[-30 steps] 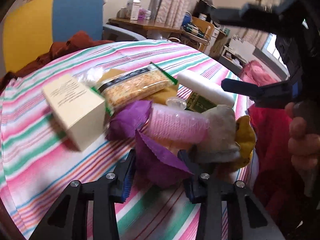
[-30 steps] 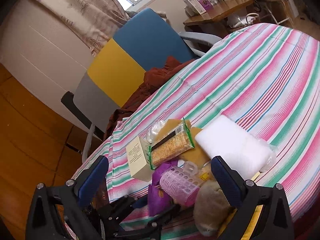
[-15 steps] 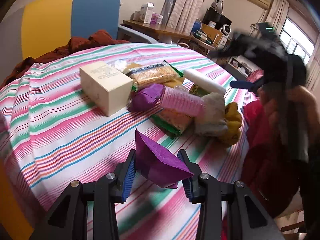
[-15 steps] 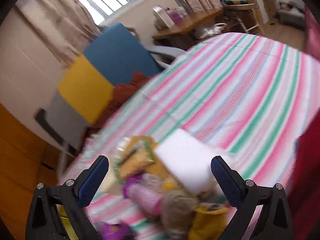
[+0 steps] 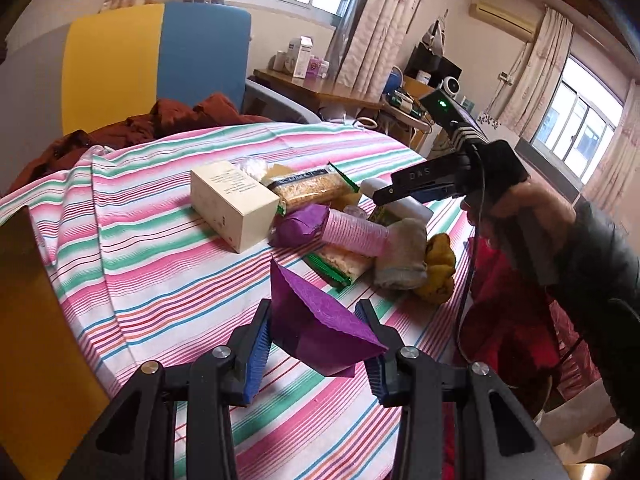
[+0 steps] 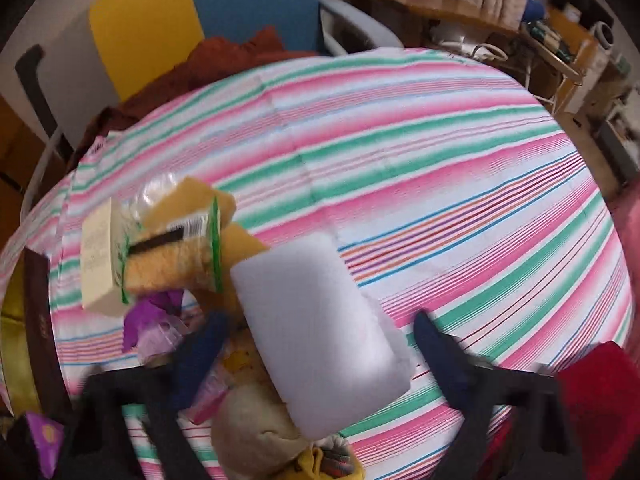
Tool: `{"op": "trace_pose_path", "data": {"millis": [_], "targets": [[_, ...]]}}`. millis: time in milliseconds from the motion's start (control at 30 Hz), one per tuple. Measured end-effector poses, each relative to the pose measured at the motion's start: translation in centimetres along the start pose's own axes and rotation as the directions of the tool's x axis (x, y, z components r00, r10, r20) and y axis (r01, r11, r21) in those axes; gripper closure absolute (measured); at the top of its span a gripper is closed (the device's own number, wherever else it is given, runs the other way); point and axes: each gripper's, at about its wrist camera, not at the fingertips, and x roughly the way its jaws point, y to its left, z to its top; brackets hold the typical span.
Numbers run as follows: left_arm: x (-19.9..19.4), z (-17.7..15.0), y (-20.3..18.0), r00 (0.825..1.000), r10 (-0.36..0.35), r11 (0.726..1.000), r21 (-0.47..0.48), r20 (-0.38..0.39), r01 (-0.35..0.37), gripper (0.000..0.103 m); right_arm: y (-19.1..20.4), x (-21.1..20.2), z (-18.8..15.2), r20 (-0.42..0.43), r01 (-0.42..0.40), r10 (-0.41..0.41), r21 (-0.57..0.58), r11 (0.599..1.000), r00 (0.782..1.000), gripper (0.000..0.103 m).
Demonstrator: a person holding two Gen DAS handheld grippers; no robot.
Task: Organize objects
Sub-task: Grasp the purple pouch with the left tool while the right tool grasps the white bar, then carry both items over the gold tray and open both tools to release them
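Observation:
My left gripper (image 5: 313, 312) is shut on a purple packet (image 5: 316, 320), held above the striped tablecloth (image 5: 160, 264) and short of the pile. The pile holds a cream box (image 5: 232, 204), a cracker pack (image 5: 308, 190), a purple pouch (image 5: 300, 224), a pink cup stack (image 5: 356, 232) and a beige cloth (image 5: 404, 252). My right gripper (image 6: 320, 328) points steeply down over a white soft pack (image 6: 316, 320). Its jaws are closing with the pack between them, and a gap shows at each pad. From the left wrist the right gripper (image 5: 400, 192) hovers over the pile's far end.
A yellow cloth (image 5: 438, 268) and a second cracker pack (image 5: 340, 264) lie at the pile's near side. A yellow and blue chair (image 5: 156, 64) with a rust garment (image 5: 180, 116) stands behind the table. A wooden desk (image 5: 320, 88) is farther back. Red fabric (image 5: 512, 320) hangs at the right edge.
The left gripper has drawn back and up from the pile with the purple packet. The right gripper has tipped downward over the white pack and its jaws have narrowed around it.

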Motion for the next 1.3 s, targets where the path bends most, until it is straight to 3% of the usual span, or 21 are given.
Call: {"op": "trace_pose_path", "data": {"millis": [100,367,500,600,733,867,967,1100,1200,1300], "targets": [[-0.9,0.0,0.2,1.0,0.008,1.0,-0.008,0.016,-0.007,0.062,0.2,-0.7,-0.3,0.01,-0.01,0.01,-0.011,1.0,1.0,0.04],[-4.8,-0.2,2.2,0.994,0.072,0.995,-0.079,0.086,-0.065,0.062,0.9,-6.8,0.3,0.2,0.026,-0.025,-0.003,1.0,0.98,0.04],[-8.5,-0.7,5.0,0.978,0.157,0.977,-0.165,0.136,-0.133,0.062,3.5,-10.3,0.3,0.275,-0.038,0.048,-0.042,0.998,0.96,0.04],[-11.1,-1.8,7.7,0.957,0.243,0.949,-0.241,0.157,-0.201,0.062,7.9,-11.7,-0.4,0.288,-0.14,0.17,-0.122,0.983,0.942,0.039],[-14.3,-3.9,11.5,0.919,0.365,0.893,-0.335,0.151,-0.3,0.062,15.1,-11.8,-2.2,0.231,-0.263,0.321,-0.252,0.931,0.918,0.039],[-17.2,-7.2,15.7,0.871,0.48,0.805,-0.447,0.103,-0.391,0.061,23.5,-10.8,-4.7,0.117,-0.387,0.453,-0.359,0.849,0.884,0.039],[-18.6,-9.2,17.6,0.841,0.538,0.748,-0.496,0.064,-0.441,0.057,28.9,-9.9,-6.2,0.041,-0.438,0.498,-0.421,0.795,0.866,0.039],[-19.9,-11.1,18.8,0.823,0.567,0.708,-0.528,0.03,-0.469,0.043,35.4,-7.9,-8.3,-0.062,-0.502,0.536,-0.454,0.736,0.842,0.031],[-20.8,-12.3,18.9,0.808,0.589,0.69,-0.54,0.031,-0.482,0.038,38.3,-6.7,-9.3,-0.128,-0.562,0.568,-0.429,0.707,0.813,0.004],[-21.6,-12.6,18.9,0.796,0.605,0.672,-0.558,0.035,-0.486,0.038,39.0,-6.5,-10.1,-0.151,-0.582,0.579,-0.42,0.696,0.801,0.003]]}}
